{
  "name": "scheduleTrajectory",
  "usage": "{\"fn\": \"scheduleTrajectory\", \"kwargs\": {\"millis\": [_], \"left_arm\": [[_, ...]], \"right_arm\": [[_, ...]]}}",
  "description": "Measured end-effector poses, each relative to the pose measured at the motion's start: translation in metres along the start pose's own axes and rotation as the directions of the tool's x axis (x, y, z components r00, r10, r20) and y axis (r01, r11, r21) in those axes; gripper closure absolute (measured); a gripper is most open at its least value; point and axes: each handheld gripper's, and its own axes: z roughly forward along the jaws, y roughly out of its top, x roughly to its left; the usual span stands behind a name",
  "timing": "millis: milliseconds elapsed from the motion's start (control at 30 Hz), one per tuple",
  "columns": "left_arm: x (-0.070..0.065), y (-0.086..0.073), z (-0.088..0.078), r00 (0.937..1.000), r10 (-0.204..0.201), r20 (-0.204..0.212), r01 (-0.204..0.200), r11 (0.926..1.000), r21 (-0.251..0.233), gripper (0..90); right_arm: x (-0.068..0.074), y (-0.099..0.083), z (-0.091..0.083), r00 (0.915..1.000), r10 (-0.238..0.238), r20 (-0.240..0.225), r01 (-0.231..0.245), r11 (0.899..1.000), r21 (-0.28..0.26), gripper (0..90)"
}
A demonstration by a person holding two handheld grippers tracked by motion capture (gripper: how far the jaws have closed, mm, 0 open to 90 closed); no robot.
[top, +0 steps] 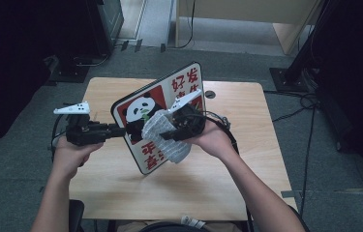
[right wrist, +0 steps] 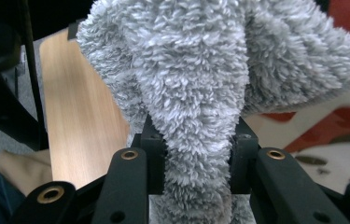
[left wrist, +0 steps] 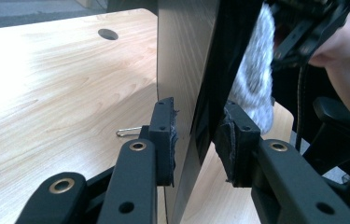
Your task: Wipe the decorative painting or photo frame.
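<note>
Between right gripper (right wrist: 196,154) jaws: grey cloth (right wrist: 200,93), pinched.

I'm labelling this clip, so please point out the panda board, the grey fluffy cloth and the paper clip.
panda board (top: 138,112): high view, on the panda picture.
grey fluffy cloth (right wrist: 196,70): right gripper view, on the bunched pile above the jaws.
paper clip (left wrist: 127,132): left gripper view, on its wire loop.

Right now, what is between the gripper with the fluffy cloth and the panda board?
The fluffy grey cloth itself. In the high view it sits bunched between the right gripper and the panda board, pressed against the board's picture side.
</note>
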Motion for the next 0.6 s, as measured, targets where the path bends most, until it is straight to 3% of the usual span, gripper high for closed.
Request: {"fn": "scheduleTrajectory", "kwargs": {"millis": [333,600], "left_arm": [[0.001,-0.003,-0.011,1.0,-0.002,0.005,0.002,1.0,0.003,71.0],[0.007,-0.007,-0.024,0.9999,-0.015,0.001,0.015,0.9996,-0.024,73.2]], "right_arm": [[0.007,0.035,-0.019,0.9999,-0.016,0.001,0.016,0.999,-0.036,67.1],[0.014,0.061,-0.028,0.9993,-0.038,0.001,0.038,0.998,-0.052,66.9]]}}
